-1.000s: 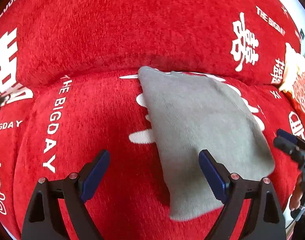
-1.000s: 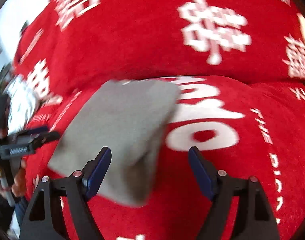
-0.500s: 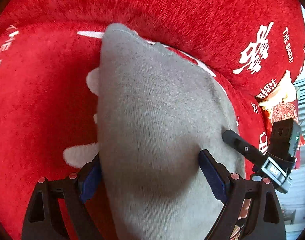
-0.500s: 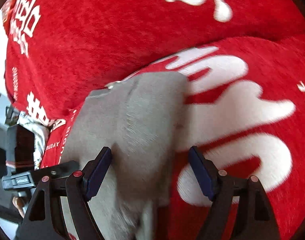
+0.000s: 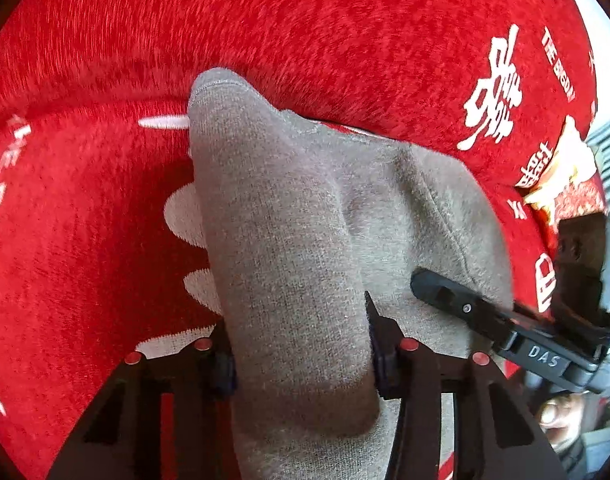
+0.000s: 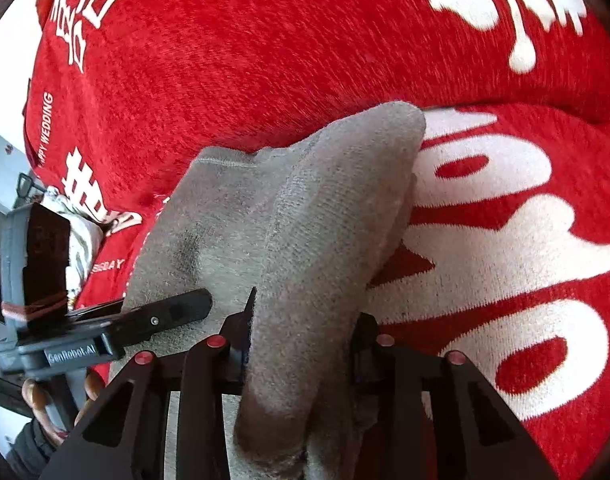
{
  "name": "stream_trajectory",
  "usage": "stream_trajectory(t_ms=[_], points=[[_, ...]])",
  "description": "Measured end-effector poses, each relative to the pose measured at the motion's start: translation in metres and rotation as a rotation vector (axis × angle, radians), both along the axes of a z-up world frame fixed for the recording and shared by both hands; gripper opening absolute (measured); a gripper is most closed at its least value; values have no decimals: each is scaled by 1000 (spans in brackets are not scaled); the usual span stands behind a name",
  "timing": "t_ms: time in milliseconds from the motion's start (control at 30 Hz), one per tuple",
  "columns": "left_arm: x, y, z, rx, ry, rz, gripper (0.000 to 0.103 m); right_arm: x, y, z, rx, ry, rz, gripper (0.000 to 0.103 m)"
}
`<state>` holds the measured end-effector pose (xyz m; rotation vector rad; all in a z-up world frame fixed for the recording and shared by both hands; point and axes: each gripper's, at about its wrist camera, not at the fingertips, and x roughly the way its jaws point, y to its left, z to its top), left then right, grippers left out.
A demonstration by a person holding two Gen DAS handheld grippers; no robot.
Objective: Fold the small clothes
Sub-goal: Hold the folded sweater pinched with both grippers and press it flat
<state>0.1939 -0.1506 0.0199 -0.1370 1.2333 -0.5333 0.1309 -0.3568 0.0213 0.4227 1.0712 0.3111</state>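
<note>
Red plush sofa cover (image 5: 85, 240) with white lettering fills both views. Left wrist view: left tongs (image 5: 301, 354), lower centre, are clenched on a raised ridge of the grey garment (image 5: 289, 240), which lies mid-frame on the seat; right tongs (image 5: 437, 286) enter from the lower right. Right wrist view: right tongs (image 6: 303, 346) likewise pinch a garment fold at lower centre.

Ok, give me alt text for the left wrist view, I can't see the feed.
The left gripper is shut on a bunched fold of the grey garment, which lies on a red blanket with white lettering. At right, the right gripper reaches onto the same garment.
</note>
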Motion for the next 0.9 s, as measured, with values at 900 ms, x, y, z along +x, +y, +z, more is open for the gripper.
stream_trajectory(t_ms=[900], points=[[-46,56,20,99,-59,23,48,-31,67,25,-63,-17,42,36]])
